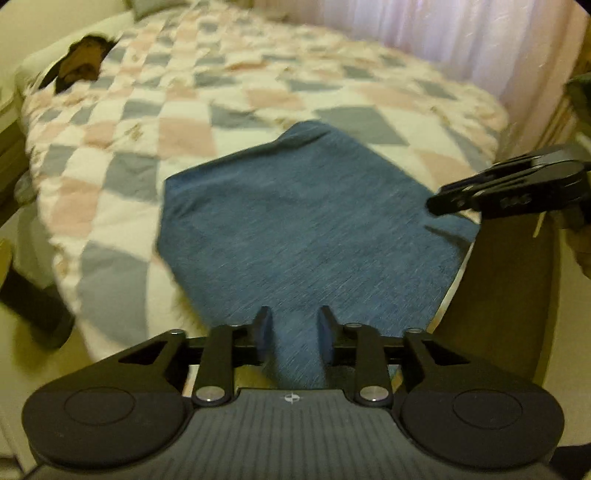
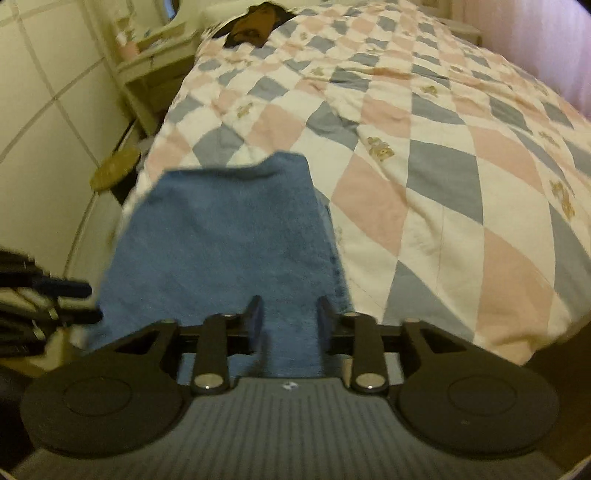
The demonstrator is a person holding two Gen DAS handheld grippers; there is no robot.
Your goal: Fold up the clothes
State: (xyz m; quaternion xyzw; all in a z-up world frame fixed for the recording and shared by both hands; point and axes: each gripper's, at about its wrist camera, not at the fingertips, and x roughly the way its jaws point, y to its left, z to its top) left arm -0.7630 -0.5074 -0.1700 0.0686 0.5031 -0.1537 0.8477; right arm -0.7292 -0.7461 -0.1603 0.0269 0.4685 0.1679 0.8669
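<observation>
A blue garment (image 1: 306,221) lies folded flat on the checked quilt (image 1: 147,129), at the bed's near edge. My left gripper (image 1: 295,325) hovers over the garment's near end. Its jaws stand apart, with cloth showing flat beneath the gap and nothing pinched. My right gripper (image 1: 434,205) reaches in from the right over the garment's right edge. In the right wrist view the blue garment (image 2: 221,240) fills the centre, and the right gripper (image 2: 288,314) is open above its near end. The left gripper (image 2: 86,301) shows blurred at the garment's left side.
The quilt (image 2: 424,166) covers the whole bed. A dark shape (image 2: 255,27) lies at its far end by the pillow. A white bedside shelf (image 2: 147,62) and a round stool (image 2: 116,168) stand left of the bed. A curtain (image 1: 443,37) hangs behind it.
</observation>
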